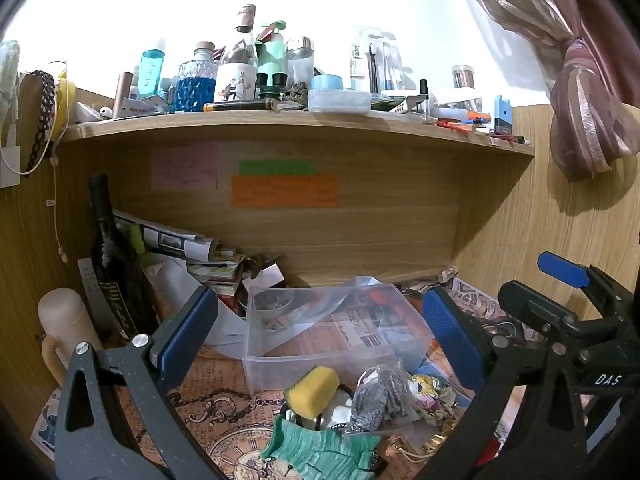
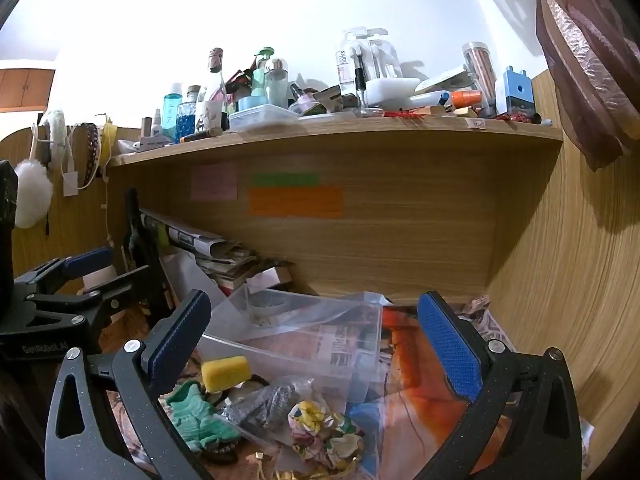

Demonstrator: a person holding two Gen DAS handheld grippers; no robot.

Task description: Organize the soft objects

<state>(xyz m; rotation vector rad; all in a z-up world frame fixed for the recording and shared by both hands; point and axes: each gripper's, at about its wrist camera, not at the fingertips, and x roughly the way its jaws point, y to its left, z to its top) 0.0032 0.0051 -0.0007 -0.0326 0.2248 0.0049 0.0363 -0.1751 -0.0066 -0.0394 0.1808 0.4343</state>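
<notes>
Nothing looks sorted yet: the clear plastic bin [image 1: 336,332] on the counter [image 1: 208,400] appears to hold no soft items, and the whole pile lies loose just in front of it. That pile includes a yellow sponge [image 1: 313,392], a crumpled mint-green cloth [image 1: 320,450], a grey knitted piece inside a clear bag [image 1: 380,394], and a floral fabric scrunchie [image 2: 324,428], all bunched together and touching. The left claw [image 1: 320,332] hangs above the pile, spread wide and holding nothing. The right claw [image 2: 320,344] is likewise wide and empty, poised over the same heap. Every item remains to be moved.
</notes>
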